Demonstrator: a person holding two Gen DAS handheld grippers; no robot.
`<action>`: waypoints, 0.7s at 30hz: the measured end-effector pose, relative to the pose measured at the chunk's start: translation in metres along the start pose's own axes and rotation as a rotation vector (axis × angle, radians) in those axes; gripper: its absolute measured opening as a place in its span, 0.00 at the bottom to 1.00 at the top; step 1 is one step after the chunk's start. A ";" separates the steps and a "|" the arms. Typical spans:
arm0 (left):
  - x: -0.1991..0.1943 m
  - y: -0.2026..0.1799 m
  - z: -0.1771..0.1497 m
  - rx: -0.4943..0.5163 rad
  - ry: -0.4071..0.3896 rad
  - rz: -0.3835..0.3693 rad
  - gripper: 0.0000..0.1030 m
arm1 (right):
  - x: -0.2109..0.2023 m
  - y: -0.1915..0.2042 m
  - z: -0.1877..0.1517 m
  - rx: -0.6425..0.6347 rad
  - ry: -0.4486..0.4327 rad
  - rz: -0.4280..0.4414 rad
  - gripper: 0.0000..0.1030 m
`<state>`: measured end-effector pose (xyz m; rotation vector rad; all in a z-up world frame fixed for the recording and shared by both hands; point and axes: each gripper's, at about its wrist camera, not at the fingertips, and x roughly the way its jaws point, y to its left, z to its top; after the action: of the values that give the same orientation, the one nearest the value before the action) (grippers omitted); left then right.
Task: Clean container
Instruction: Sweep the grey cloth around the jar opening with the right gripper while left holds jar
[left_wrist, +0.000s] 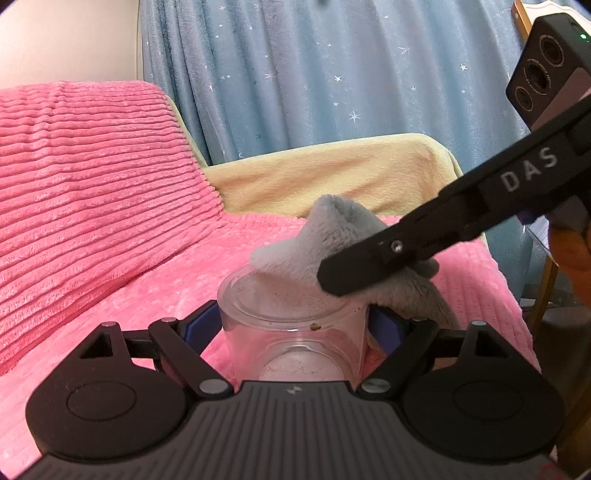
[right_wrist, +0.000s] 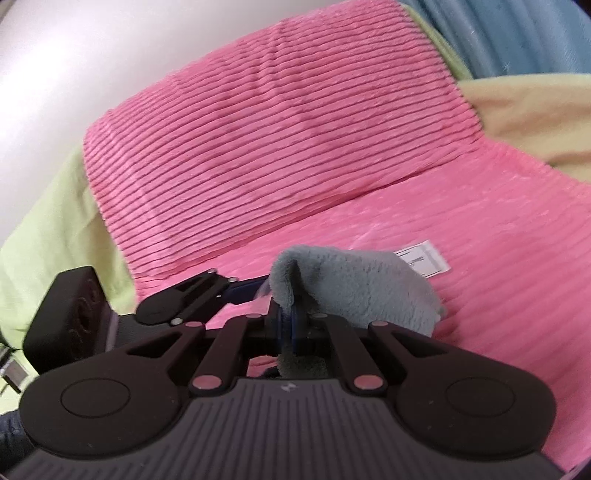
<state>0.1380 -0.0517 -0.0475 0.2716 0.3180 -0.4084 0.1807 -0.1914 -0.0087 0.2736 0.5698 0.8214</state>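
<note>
A clear round plastic container with brown specks of dirt stands between the blue pads of my left gripper, which is shut on its sides. A grey fluffy cloth rests over the container's far rim and top. My right gripper reaches in from the right, its black fingers shut on the cloth. In the right wrist view the grey cloth is pinched between the fingers of my right gripper, and the left gripper shows at the left. The container is hidden there.
Everything sits over a pink ribbed blanket on a sofa with a yellow-green cover. A blue star-patterned curtain hangs behind. A white paper label lies on the blanket. A hand shows at the right edge.
</note>
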 end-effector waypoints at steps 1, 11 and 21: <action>0.000 0.014 -0.003 0.005 -0.003 -0.020 0.83 | 0.001 0.000 -0.001 0.007 0.002 0.010 0.02; 0.003 0.035 -0.008 0.004 -0.001 -0.034 0.83 | 0.026 0.002 0.000 0.055 -0.036 0.049 0.01; 0.004 0.033 -0.009 0.004 -0.010 -0.039 0.83 | 0.027 -0.014 0.011 0.053 -0.077 -0.051 0.01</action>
<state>0.1533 -0.0212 -0.0504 0.2672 0.3135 -0.4488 0.2103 -0.1804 -0.0161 0.3370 0.5246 0.7441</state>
